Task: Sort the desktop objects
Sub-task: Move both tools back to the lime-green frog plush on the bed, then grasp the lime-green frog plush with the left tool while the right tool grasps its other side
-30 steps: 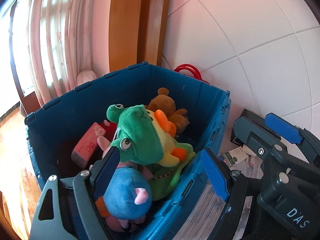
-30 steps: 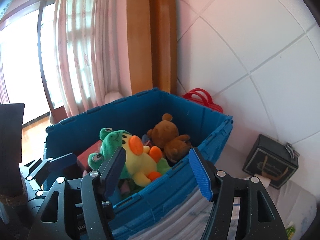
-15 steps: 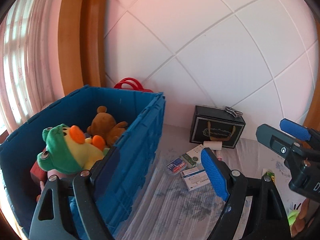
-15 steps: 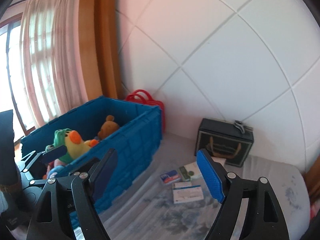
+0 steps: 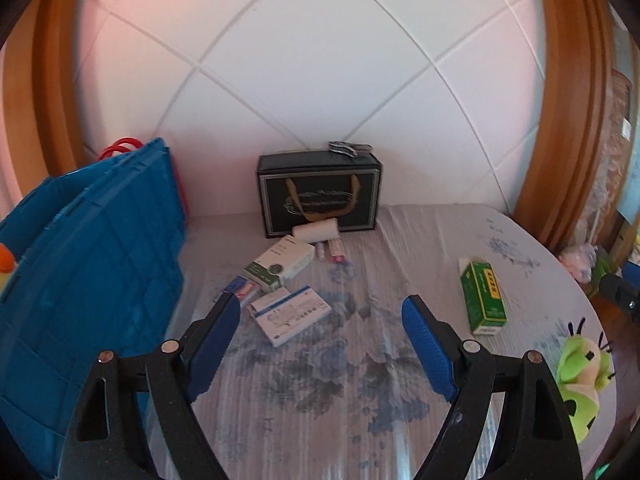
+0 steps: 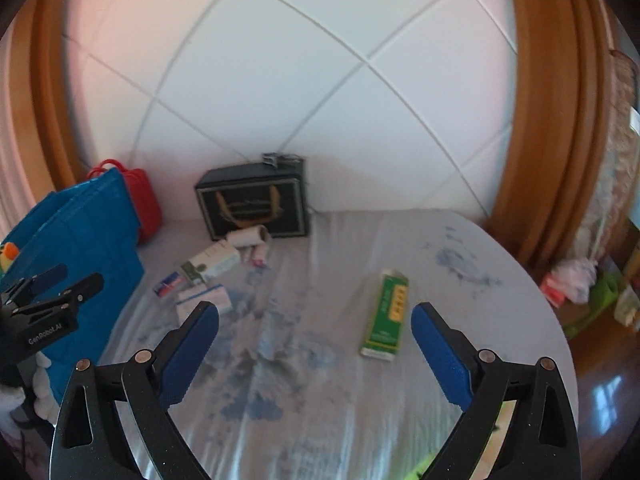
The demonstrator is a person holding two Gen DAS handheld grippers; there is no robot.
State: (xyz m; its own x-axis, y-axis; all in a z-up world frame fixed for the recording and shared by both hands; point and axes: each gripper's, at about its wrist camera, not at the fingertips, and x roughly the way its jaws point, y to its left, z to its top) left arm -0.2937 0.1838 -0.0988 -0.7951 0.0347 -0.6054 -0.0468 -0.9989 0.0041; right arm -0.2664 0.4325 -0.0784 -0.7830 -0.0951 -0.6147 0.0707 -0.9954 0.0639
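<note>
My left gripper (image 5: 322, 334) is open and empty above the cloth-covered table (image 5: 320, 400). My right gripper (image 6: 316, 342) is open and empty too. A blue crate (image 5: 88, 264) stands at the left; it also shows in the right wrist view (image 6: 92, 248). Small medicine boxes (image 5: 294, 314) lie in a cluster near the crate, with a white roll (image 5: 316, 229) behind them. A green box (image 5: 482, 298) lies to the right, also in the right wrist view (image 6: 386, 312). A green plush toy (image 5: 582, 376) sits at the table's right edge.
A black gift box (image 5: 318, 192) stands against the tiled wall, with a folded metal tool (image 5: 348, 147) on top. A red bag (image 6: 142, 200) stands behind the crate. The left gripper (image 6: 36, 308) shows at the left of the right wrist view.
Both grippers have swung right, away from the crate of plush toys, and now face the table with the boxes. Both stay open and empty.
</note>
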